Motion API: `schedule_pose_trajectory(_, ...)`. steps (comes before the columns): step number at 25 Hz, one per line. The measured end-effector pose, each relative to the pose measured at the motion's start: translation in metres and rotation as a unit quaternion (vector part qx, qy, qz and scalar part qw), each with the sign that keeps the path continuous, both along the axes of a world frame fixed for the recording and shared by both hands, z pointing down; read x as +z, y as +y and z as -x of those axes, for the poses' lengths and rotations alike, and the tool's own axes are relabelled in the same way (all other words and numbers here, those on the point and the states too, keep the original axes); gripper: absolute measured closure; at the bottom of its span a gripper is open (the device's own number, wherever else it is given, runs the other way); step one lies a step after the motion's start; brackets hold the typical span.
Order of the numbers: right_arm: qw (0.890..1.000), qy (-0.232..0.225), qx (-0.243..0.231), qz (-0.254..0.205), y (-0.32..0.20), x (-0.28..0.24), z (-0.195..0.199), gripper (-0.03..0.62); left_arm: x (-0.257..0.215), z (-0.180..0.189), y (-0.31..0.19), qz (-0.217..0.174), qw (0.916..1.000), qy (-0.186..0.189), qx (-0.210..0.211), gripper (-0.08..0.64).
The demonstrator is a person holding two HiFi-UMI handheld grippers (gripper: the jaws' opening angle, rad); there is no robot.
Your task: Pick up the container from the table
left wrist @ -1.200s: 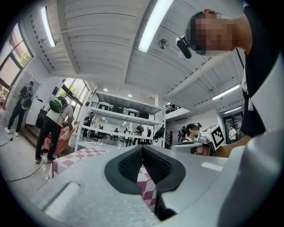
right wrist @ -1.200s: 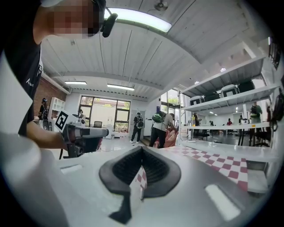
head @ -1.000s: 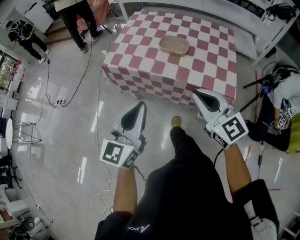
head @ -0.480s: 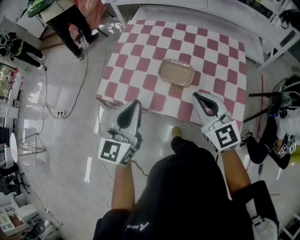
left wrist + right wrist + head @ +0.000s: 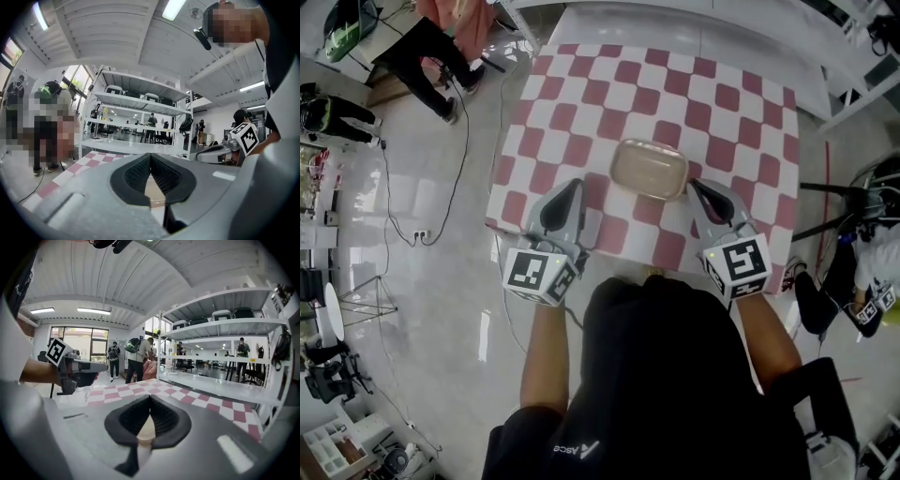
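Observation:
A beige, lidded rectangular container (image 5: 649, 169) lies on the pink-and-white checked table (image 5: 722, 103), near its front half. My left gripper (image 5: 572, 184) hovers over the table just left of the container, jaws shut and empty. My right gripper (image 5: 694, 185) hangs just right of it, also shut with nothing between the pads. Neither touches the container. In the left gripper view the closed jaws (image 5: 150, 157) point level, with a strip of beige container (image 5: 153, 194) showing under them. In the right gripper view the closed jaws (image 5: 150, 400) show the same beige (image 5: 146, 432) below.
White shelving (image 5: 694, 23) runs behind the table. People (image 5: 427, 56) stand on the glossy floor at upper left, where cables (image 5: 464, 141) trail. A tripod (image 5: 848, 192) and a crouched person (image 5: 872, 281) are at the right edge.
The person has stepped up to the table. Both grippers have travelled forward from over the floor to over the table's front edge and now flank the container.

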State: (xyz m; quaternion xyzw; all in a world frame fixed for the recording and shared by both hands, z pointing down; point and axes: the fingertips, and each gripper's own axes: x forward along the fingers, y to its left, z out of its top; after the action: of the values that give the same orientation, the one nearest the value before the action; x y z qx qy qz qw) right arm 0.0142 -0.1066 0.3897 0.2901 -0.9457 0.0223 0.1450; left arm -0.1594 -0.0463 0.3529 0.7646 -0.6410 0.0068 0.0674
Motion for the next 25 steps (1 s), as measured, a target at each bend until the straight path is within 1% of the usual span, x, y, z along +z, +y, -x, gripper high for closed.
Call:
schedule_pose_trajectory(7,0.997,0.001,0.066,0.047,-0.03,0.024,0.001,0.589,0.035,0.008,-0.047,0.053,0.9979,0.001,0.037,0.549)
schedule_pose_trajectory(14,0.988,0.013,0.13,0.082,-0.041,0.051,0.003,0.589,0.072,0.01,-0.083,0.107,0.991,-0.004,0.081,0.549)
schedule_pose_trajectory(16,0.985,0.015,0.143,0.096,-0.043,0.061,0.003,0.548,0.082,0.011,-0.089,0.121,0.9886,-0.007,0.089,0.549)
schedule_pose_trajectory(19,0.979,0.016,0.168,0.118,-0.047,0.075,0.002,0.542,0.095,0.012,-0.097,0.139,0.9852,-0.008,0.1,0.549)
schedule_pose_trajectory(21,0.973,0.011,0.185,0.136,-0.05,0.084,0.0,0.518,0.1,0.012,-0.101,0.145,0.9834,-0.007,0.108,0.549)
schedule_pose_trajectory(23,0.967,0.002,0.2,0.16,-0.054,0.092,-0.001,0.494,0.105,0.012,-0.104,0.149,0.982,-0.007,0.116,0.549)
schedule_pose_trajectory(25,0.959,-0.007,0.213,0.186,-0.056,0.1,-0.002,0.493,0.108,0.011,-0.105,0.152,0.9807,-0.007,0.123,0.549)
